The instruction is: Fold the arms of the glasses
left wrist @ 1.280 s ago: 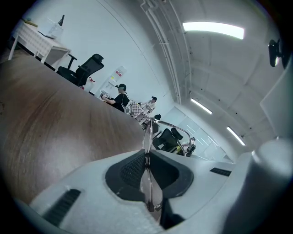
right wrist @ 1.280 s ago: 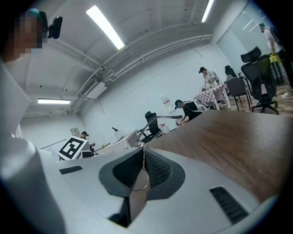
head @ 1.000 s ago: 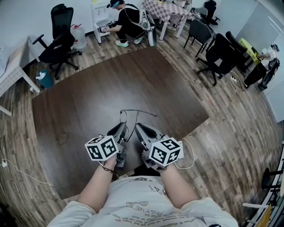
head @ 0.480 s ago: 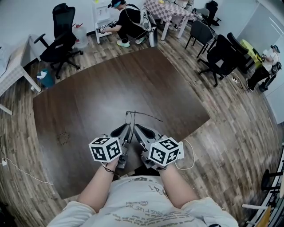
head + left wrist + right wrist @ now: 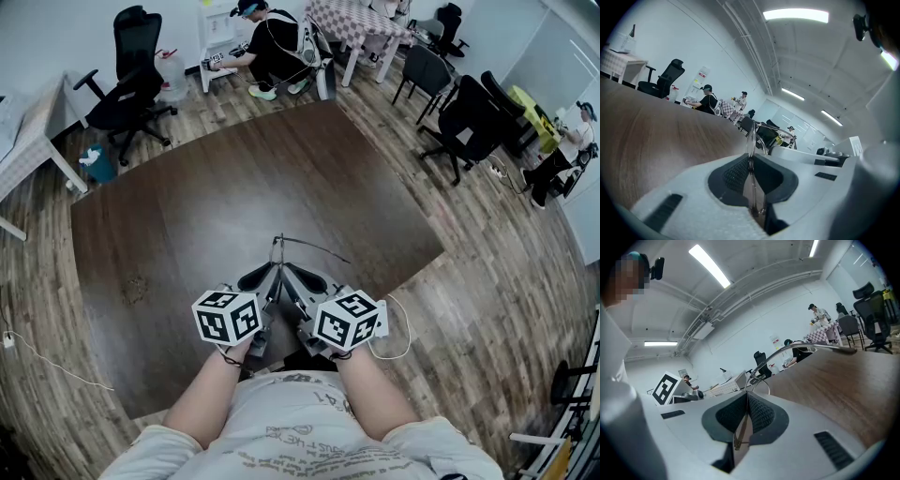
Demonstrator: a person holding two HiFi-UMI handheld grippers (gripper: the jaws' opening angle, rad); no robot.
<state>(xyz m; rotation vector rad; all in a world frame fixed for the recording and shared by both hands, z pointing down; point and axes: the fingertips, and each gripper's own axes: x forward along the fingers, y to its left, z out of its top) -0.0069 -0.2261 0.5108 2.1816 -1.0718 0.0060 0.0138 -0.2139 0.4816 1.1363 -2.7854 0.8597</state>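
Thin wire-framed glasses (image 5: 278, 246) are held just above the dark brown table (image 5: 187, 216), near its front edge. My left gripper (image 5: 265, 278) and right gripper (image 5: 290, 277) sit side by side, almost touching, each shut on the frame. One arm of the glasses (image 5: 321, 247) sticks out to the right over the table. In the left gripper view, the left gripper (image 5: 750, 164) is shut on the clear frame (image 5: 750, 136), which stands upright. From the right gripper (image 5: 747, 401), the free arm (image 5: 801, 347) arcs away to the right.
A white cable (image 5: 403, 328) loops on the wood floor by the table's right corner. Black office chairs (image 5: 127, 75) (image 5: 464, 117) stand around the room. A crouching person (image 5: 267, 42) works at the far side. A scuff mark (image 5: 131, 291) shows on the table's left.
The two grippers have closed in on each other. The glasses frame, spread wider a second ago with a lens loop at the left, now stands narrow between them.
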